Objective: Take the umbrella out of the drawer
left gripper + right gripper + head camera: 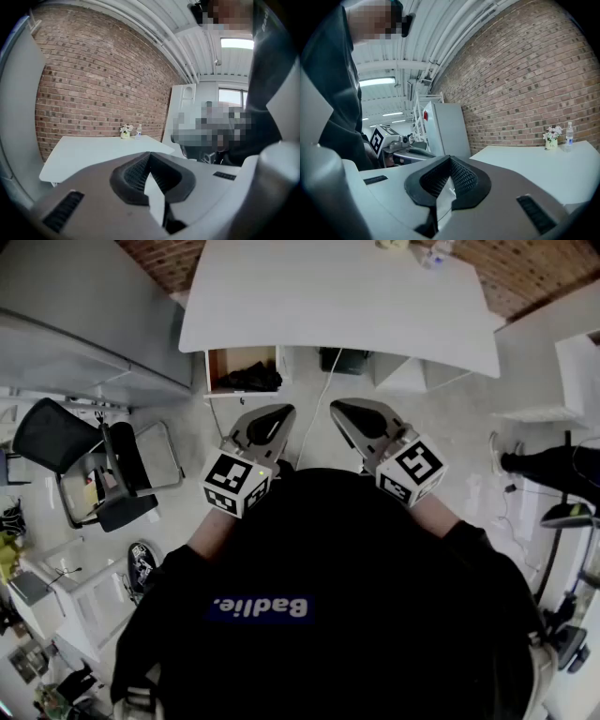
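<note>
In the head view an open wooden drawer box [217, 364] sits on the floor under the left end of the white table [337, 296]. A dark bundle [251, 379] lies inside it; I cannot tell whether it is the umbrella. My left gripper [277, 415] and right gripper [349, 411] are held side by side in front of my chest, well short of the drawer, both pointing toward the table. In the left gripper view the left gripper [150, 157] has its jaws shut with nothing between them. The right gripper [450, 161] looks the same in its own view.
A black office chair [75, 442] stands at the left. A white cable [319, 399] runs down from the table beside a dark box [345, 360]. A small flower pot [552, 136] and a bottle [569, 133] stand on the table's far end by the brick wall [103, 79].
</note>
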Action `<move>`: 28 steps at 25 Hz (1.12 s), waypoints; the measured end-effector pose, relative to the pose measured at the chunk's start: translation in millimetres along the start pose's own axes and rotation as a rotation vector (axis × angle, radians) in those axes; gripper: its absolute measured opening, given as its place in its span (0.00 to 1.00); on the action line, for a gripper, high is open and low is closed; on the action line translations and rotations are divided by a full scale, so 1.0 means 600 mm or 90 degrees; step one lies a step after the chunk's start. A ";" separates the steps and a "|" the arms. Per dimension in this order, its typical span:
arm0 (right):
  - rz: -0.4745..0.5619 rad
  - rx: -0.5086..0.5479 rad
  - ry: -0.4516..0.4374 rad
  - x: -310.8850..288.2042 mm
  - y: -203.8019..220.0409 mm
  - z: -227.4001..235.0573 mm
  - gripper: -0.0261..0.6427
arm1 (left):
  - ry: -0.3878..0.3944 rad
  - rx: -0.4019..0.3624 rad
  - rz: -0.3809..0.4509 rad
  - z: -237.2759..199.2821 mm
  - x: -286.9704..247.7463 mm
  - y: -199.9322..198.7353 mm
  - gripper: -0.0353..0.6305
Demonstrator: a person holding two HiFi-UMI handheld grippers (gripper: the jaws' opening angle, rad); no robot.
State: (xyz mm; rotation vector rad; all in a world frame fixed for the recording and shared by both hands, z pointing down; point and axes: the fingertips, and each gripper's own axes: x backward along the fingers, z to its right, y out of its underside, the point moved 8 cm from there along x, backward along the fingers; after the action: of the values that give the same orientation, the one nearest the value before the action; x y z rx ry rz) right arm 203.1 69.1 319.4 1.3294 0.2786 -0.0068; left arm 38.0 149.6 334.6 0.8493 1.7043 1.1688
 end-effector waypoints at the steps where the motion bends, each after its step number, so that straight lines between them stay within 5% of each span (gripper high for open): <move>1: -0.001 -0.001 0.000 -0.001 0.001 -0.002 0.08 | -0.001 0.001 0.000 -0.001 0.002 0.002 0.06; 19: -0.008 -0.012 -0.003 -0.021 0.006 -0.019 0.08 | -0.014 0.013 -0.003 -0.019 0.027 0.017 0.06; 28: -0.013 -0.028 0.004 -0.068 0.009 -0.006 0.08 | -0.038 0.016 -0.026 -0.086 0.030 0.032 0.06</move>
State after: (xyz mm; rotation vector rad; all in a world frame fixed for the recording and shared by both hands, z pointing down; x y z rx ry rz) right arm 163.7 67.6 332.2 1.2823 0.2963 -0.0138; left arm -15.6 154.1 356.8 0.8531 1.6836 1.0859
